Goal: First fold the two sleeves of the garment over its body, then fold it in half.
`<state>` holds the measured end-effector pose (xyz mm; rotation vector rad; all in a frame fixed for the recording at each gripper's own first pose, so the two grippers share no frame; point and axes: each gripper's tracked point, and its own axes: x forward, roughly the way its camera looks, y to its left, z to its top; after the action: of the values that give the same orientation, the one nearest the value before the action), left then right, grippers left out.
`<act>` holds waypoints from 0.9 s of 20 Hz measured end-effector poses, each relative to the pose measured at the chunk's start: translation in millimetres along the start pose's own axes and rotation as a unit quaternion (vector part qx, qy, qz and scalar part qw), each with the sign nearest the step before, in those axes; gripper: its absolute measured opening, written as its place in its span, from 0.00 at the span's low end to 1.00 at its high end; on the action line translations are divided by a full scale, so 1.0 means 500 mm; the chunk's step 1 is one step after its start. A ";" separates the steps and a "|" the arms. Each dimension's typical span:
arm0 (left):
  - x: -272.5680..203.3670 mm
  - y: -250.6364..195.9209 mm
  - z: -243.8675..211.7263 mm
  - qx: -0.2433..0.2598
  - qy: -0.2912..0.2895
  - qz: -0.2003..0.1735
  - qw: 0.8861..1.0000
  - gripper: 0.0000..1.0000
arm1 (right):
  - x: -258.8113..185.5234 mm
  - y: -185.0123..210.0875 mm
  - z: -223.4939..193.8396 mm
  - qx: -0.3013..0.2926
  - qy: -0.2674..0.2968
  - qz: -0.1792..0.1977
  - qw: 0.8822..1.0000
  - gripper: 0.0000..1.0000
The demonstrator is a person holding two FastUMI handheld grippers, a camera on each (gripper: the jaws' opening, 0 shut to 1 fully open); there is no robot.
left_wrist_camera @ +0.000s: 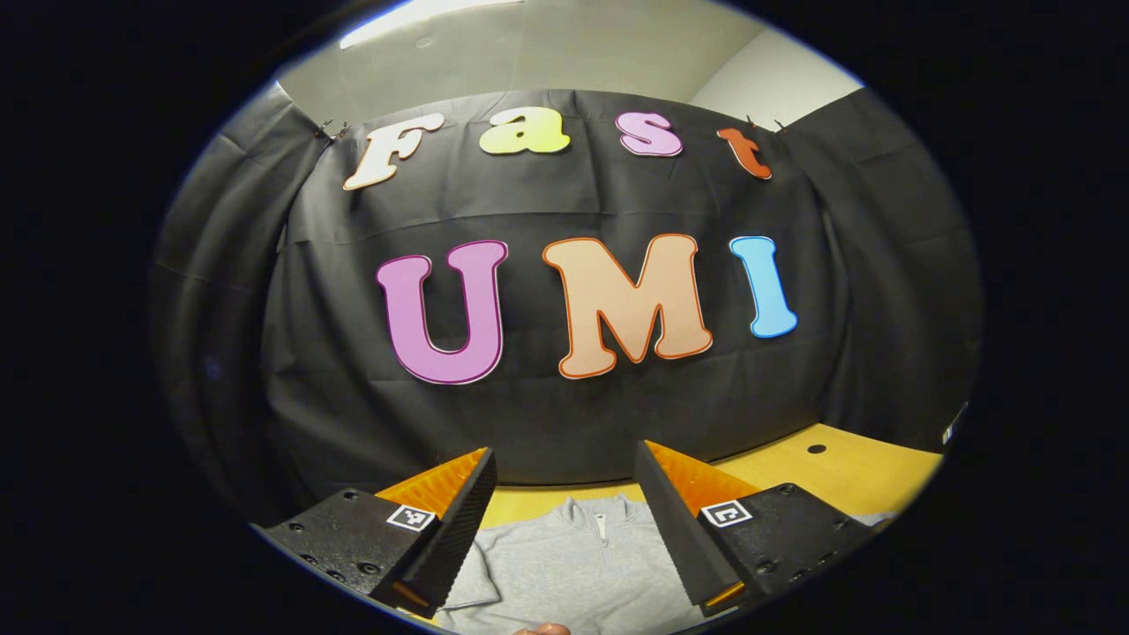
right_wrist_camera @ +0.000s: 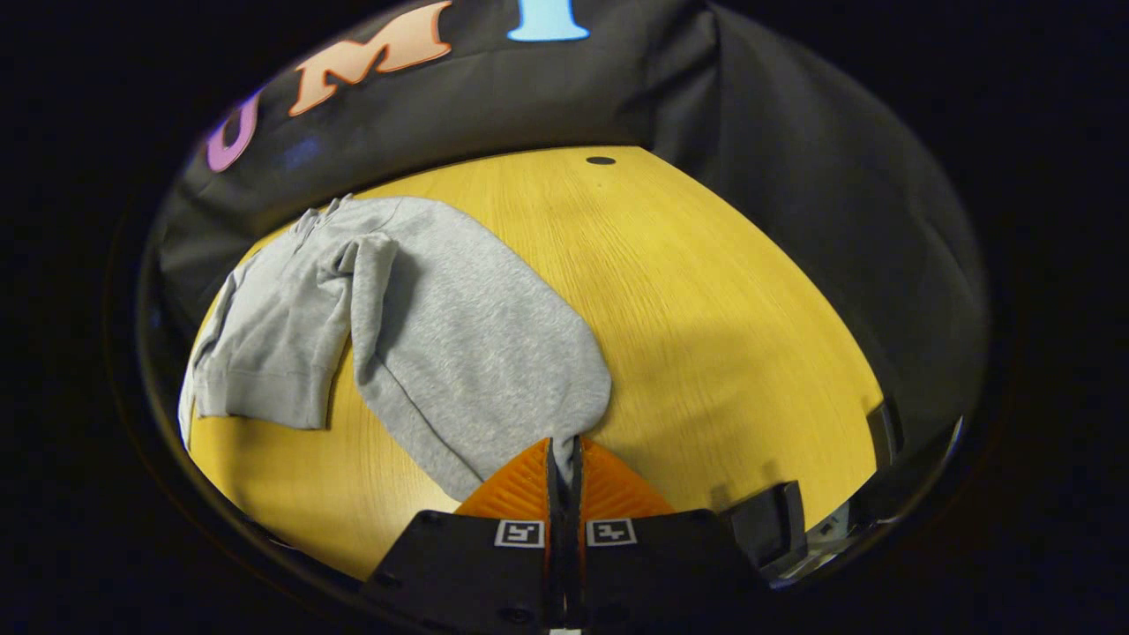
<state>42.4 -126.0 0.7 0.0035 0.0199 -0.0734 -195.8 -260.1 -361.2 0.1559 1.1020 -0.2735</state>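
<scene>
My right claw (right_wrist_camera: pixel 564 454) is clamped on the end of the grey garment's sleeve (right_wrist_camera: pixel 494 353), drawn out across the yellow bench (right_wrist_camera: pixel 706 300). My left claw (left_wrist_camera: pixel 564 503) hangs spread apart above the garment (left_wrist_camera: pixel 573 564), near its collar.

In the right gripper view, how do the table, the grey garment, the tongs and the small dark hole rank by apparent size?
1. Table.
2. Grey garment.
3. Right tongs, shut on the garment; nearness to the camera enlarges them.
4. Dark hole in the table.
</scene>
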 end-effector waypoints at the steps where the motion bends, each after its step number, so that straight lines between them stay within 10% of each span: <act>1: 0.003 0.003 0.000 0.003 0.000 -0.004 1.000 0.93 | -0.001 -0.004 0.001 0.024 0.002 -0.003 1.000 0.03; 18: -0.014 0.218 -0.026 -0.004 0.005 0.059 0.998 0.94 | -0.034 0.158 0.234 0.135 -0.068 0.055 0.987 0.03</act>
<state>43.4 -16.8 -11.8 -0.0023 0.0308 0.0440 -79.4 -212.4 -295.0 0.4316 0.9149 -0.3291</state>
